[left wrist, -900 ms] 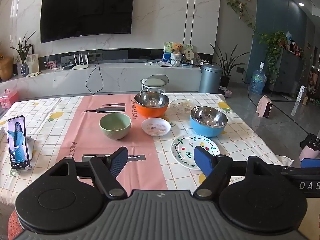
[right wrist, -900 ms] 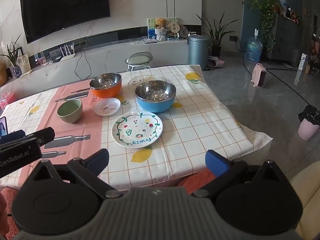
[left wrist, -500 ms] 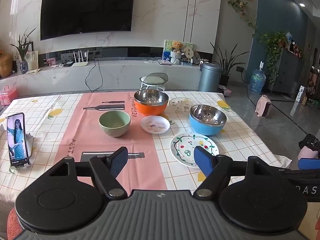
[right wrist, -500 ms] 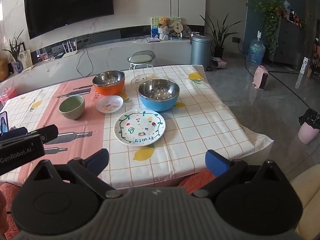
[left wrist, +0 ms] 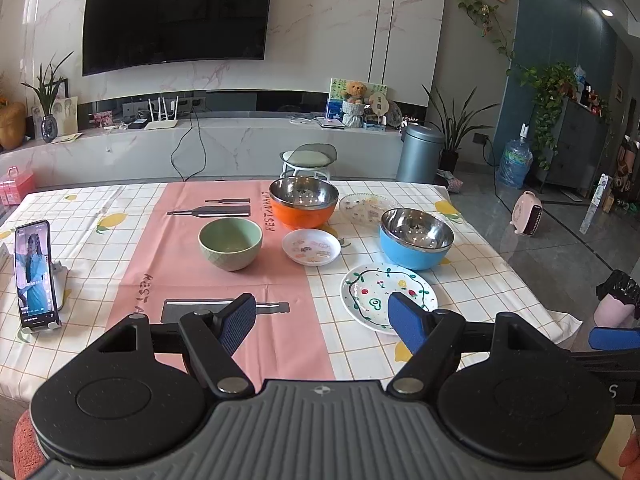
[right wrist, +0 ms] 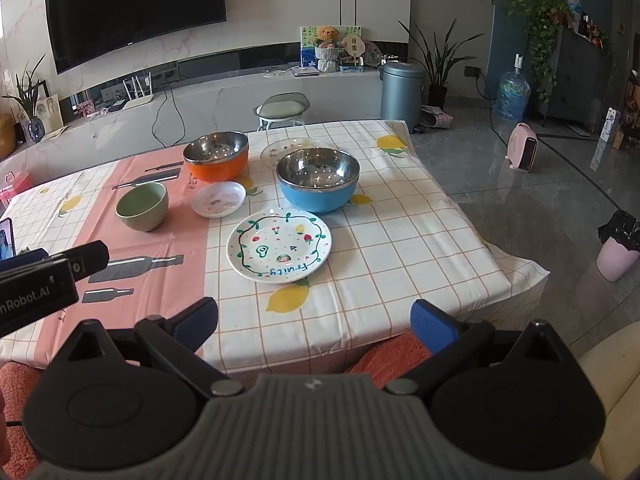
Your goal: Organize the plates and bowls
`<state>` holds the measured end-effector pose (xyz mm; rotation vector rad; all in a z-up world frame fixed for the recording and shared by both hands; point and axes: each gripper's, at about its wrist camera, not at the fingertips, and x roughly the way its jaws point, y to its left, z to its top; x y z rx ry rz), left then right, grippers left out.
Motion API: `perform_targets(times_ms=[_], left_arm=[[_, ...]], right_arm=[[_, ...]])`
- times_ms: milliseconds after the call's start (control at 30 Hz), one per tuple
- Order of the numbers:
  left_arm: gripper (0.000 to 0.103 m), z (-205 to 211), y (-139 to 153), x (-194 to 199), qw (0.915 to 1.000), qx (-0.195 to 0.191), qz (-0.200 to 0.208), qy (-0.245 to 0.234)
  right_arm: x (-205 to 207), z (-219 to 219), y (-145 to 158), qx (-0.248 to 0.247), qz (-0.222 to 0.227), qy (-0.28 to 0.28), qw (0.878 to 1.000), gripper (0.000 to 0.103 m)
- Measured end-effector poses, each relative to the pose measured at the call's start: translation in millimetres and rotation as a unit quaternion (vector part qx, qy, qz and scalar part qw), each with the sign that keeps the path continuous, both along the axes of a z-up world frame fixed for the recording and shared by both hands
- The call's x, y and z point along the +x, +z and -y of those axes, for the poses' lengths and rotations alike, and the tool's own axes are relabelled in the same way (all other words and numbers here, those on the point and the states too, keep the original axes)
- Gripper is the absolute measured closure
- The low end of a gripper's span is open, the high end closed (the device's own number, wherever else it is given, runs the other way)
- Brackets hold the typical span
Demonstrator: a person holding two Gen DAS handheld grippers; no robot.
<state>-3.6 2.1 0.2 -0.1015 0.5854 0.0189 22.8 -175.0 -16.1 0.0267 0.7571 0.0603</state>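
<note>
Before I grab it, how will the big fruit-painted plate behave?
The fruit plate looks glazed, so probably slippery and breakable. It lies flat on the tablecloth with a low rim, so a pinch likely has to catch the edge. Pushed, it may drag the cloth.

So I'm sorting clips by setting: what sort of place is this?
Most likely a home living-dining room: a wall-mounted TV above a long media console, and a cloth-covered dining table set with bowls and plates.

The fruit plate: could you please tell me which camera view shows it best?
The right wrist view: the fruit plate lies whole and unobstructed, its rim and lettering clear. In the left wrist view the plate sits partly behind a fingertip of the left gripper, which hides its near edge.
</note>
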Motion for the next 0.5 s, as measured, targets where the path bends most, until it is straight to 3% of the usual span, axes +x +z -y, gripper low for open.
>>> perform_targets(times_ms=[500], left_arm=[[0.015, -1.8, -1.0, -0.4, 1.0, -0.005, -0.003, -0.001]], right_arm=[[3.0, -2.2, -2.3, -0.01, -0.004, -0.002, 1.0, 0.003]])
